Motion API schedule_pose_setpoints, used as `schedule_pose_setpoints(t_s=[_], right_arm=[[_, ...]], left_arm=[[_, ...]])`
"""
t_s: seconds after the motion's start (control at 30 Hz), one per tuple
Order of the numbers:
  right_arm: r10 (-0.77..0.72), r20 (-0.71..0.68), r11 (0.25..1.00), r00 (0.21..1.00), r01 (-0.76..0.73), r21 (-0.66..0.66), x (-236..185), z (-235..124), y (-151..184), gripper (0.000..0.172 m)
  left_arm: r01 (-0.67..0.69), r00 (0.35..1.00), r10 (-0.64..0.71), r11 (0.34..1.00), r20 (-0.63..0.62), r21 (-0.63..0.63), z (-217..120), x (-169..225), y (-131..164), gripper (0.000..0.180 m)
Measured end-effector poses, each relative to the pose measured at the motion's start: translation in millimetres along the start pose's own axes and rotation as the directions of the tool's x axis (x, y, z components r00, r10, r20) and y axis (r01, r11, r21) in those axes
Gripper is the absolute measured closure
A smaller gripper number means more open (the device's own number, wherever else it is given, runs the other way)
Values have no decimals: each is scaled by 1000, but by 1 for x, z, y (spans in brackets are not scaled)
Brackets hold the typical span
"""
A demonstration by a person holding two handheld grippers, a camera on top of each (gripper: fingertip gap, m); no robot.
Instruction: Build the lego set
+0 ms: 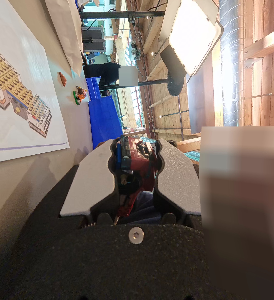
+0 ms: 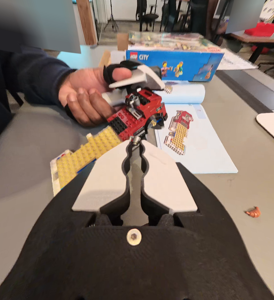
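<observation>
- Blue plastic bins [image 1: 103,113] are standing at about twelve o'clock from the left gripper's tips in the left wrist view, at the far edge of the grey table [image 1: 35,178]; what is lying inside them cannot be told.
- Blue cardboard toy box [image 2: 173,65] is sitting closed at twelve o'clock in the right wrist view, behind an open instruction booklet [image 2: 206,146] that is lying flat on the table.
- Red brick-built truck cab [image 2: 141,112] is hanging above the table, joined to a long yellow studded bed [image 2: 87,151] that is trailing toward seven o'clock; black plates, grey fittings and a dark wheel arch are showing on the red part.
- Left gripper [image 1: 135,146] is pinching the red cab, its two fingers pressing on either side; a hand [image 2: 87,97] in a dark sleeve is working this gripper.
- Right gripper [image 2: 135,142] is pinching a small grey metallic cup-shaped piece [image 2: 136,140] at its very tips, just beside the lower edge of the red cab; whether the piece is touching the cab cannot be told.
- Brown croissant piece [image 2: 253,211] is lying alone on the table at four o'clock from the right gripper.
- Small figure on a green base [image 1: 79,95] is standing near the bins.
</observation>
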State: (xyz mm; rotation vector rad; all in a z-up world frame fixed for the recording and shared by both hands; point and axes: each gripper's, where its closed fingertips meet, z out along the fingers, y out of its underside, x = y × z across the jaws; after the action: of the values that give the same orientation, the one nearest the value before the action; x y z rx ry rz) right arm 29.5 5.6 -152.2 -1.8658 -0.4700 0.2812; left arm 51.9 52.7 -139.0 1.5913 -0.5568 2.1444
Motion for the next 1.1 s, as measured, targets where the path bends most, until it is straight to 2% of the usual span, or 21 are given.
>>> schedule_pose_setpoints(t_s=[0.13,0.27,0.43,0.83,0.9,1.0,1.1], right_arm=[[27,24,987,999,-23,-160,-3,-1,26,164],[-19,-28,953,999,9,-304,6,-4,52,162],[-8,-72,951,997,-14,-309,14,-7,56,155],[-99,-147,919,984,34,-392,23,-2,68,154],[-55,-196,930,979,-21,-366,27,1,63,154],[90,-208,936,974,-154,-317,21,9,56,154],[97,-233,922,968,-175,-345,22,13,60,151]], left_arm=[[4,1000,-4,1000,-2,-5,1,-1,1,133],[-7,1000,7,1000,-12,-18,3,1,1,133],[-6,1000,5,1000,-13,-24,3,1,1,132],[9,999,-7,999,32,-40,4,-1,8,133],[13,999,-12,999,40,-35,3,-2,8,133],[15,999,-14,999,40,-29,3,-1,7,133],[6,999,-5,1000,38,-24,2,1,6,133]])
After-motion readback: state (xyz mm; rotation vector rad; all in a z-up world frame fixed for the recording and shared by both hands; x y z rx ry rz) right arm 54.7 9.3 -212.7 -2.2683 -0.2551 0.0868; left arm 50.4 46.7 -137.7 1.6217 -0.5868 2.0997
